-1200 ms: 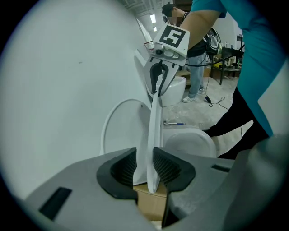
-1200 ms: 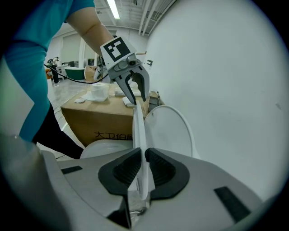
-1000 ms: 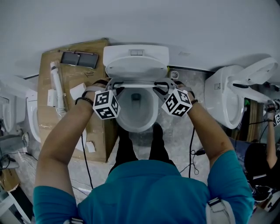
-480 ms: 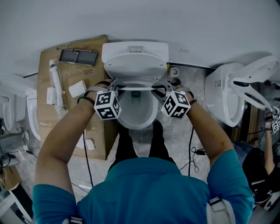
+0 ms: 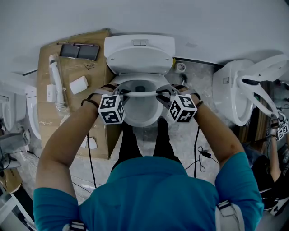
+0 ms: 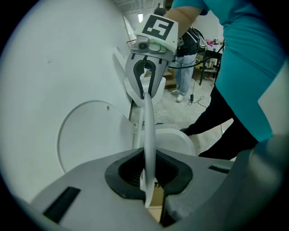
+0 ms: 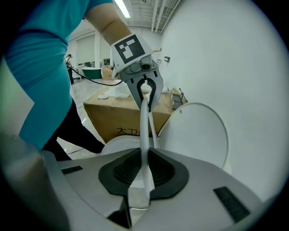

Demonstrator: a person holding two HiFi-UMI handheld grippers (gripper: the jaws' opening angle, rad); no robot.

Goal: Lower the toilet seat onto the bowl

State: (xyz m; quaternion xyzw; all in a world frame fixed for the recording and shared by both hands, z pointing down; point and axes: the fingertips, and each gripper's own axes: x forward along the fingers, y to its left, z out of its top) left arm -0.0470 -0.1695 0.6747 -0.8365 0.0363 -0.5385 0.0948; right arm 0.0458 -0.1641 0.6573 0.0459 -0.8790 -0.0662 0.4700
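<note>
I've left gripper [image 5: 121, 91] and right gripper [image 5: 161, 94] clamped on toilet seat [image 5: 140, 94] front rim, left jaws just tightened, right just eased. Seat partway down, rim running hand-to-hand; bowl [image 5: 140, 122] directly below, lid [image 5: 140, 61] upright behind.

Not a bathroom: looks like a workshop or warehouse test bay. Toilets stand in a row along one wall, with the middle toilet [image 5: 140, 56], a second toilet [image 5: 228, 92] and what looks like a third [image 5: 32, 119]. There's a bare concrete floor [image 5: 180, 135], a cardboard box [image 5: 92, 70] with loose parts on top and trailing cables [image 5: 197, 144]. Strip lights [image 7: 121, 8] overhead, and another person [image 5: 273, 153] nearby.
</note>
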